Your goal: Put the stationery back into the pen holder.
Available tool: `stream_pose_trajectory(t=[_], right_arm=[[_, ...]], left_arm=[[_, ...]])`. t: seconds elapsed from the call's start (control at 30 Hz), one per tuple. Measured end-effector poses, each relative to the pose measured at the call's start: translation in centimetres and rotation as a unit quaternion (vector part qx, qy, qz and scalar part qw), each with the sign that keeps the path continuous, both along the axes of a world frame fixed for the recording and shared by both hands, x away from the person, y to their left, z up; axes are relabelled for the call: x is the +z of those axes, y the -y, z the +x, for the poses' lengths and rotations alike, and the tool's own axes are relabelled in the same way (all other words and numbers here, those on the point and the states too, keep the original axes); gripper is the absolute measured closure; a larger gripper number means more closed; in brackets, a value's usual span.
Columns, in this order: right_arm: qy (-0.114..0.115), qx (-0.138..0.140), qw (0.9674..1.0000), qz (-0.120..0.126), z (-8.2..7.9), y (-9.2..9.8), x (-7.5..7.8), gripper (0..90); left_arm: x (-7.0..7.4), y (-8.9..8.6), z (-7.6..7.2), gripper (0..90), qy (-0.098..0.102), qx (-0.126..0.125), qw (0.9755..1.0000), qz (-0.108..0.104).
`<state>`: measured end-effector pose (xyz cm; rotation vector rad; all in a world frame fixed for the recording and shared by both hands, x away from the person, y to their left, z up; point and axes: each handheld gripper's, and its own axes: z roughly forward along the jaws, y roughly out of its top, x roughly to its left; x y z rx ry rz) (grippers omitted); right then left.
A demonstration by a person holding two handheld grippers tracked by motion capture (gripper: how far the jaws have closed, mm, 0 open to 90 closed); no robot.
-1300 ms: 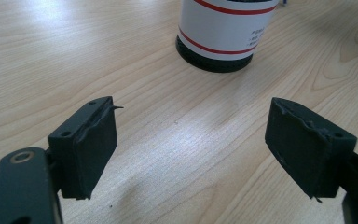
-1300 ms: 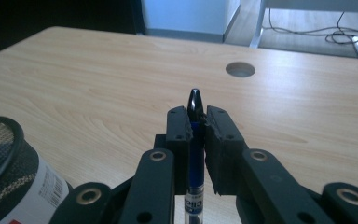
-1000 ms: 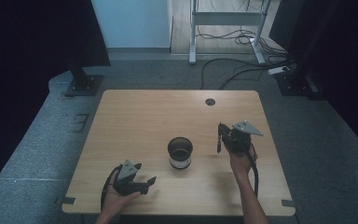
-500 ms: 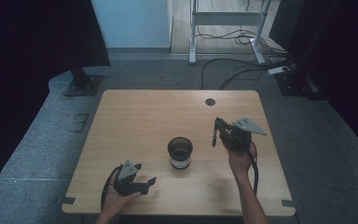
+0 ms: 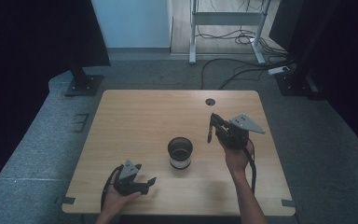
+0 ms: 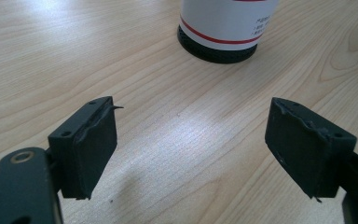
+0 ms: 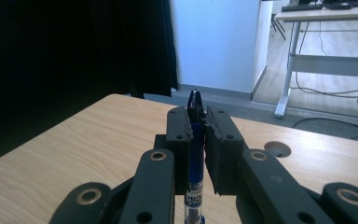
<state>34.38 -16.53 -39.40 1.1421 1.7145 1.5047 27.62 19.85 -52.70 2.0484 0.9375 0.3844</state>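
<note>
Right gripper (image 7: 196,140) pinches a blue pen (image 7: 195,154), raised right of the cup (image 5: 180,152).
Left gripper (image 6: 191,149) rests near-left, jaws spread, empty; its view shows the cup's red stripe.

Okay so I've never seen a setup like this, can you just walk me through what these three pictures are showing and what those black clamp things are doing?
A person sits at a wooden table and holds a hand-operated two-jaw gripper in each hand. The high view looks down from above. The other two pictures come from small cameras riding on the grippers, looking along their black jaws.

A cup with a white label and red stripe stands mid-table. The left gripper rests low near the table's front edge, its jaws apart with nothing between them, facing the cup. The right gripper is raised above the table, clamped shut on a blue pen.
</note>
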Motion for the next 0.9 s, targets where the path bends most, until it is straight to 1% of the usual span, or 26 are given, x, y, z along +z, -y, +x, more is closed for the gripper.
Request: stream_pose_trajectory(t=[0.23, 0.37, 0.6, 0.7, 0.83, 0.9], right_arm=[[0.008, 0.008, 0.9999, 0.01, -0.1, -0.7, 0.9, 78.8], [0.013, 0.013, 0.9998, 0.006, -0.2, -1.2, 1.4, 78.8], [0.017, 0.023, 0.9996, 0.009, 0.0, -2.2, 1.7, 78.8], [0.017, 0.029, 0.9993, 0.014, 0.0, -2.6, 1.9, 78.8], [0.016, 0.044, 0.9984, 0.032, -0.2, -3.0, 2.1, 78.8], [0.016, 0.048, 0.9981, 0.036, -0.3, -3.1, 2.2, 78.8]], left_arm=[[-0.1, 0.1, 0.0, 17.1, -0.001, 0.001, 1.0, 0.007], [-0.1, 0.1, 0.0, 17.1, -0.003, 0.0, 1.0, 0.008], [-0.2, 0.2, 0.1, 17.2, -0.004, -0.002, 0.9999, 0.011], [-0.2, 0.2, 0.1, 17.2, -0.005, -0.002, 0.9999, 0.011], [-0.3, 0.2, 0.1, 17.2, -0.005, -0.001, 0.9999, 0.012], [-0.3, 0.2, 0.1, 17.3, -0.006, -0.001, 0.9999, 0.013]])
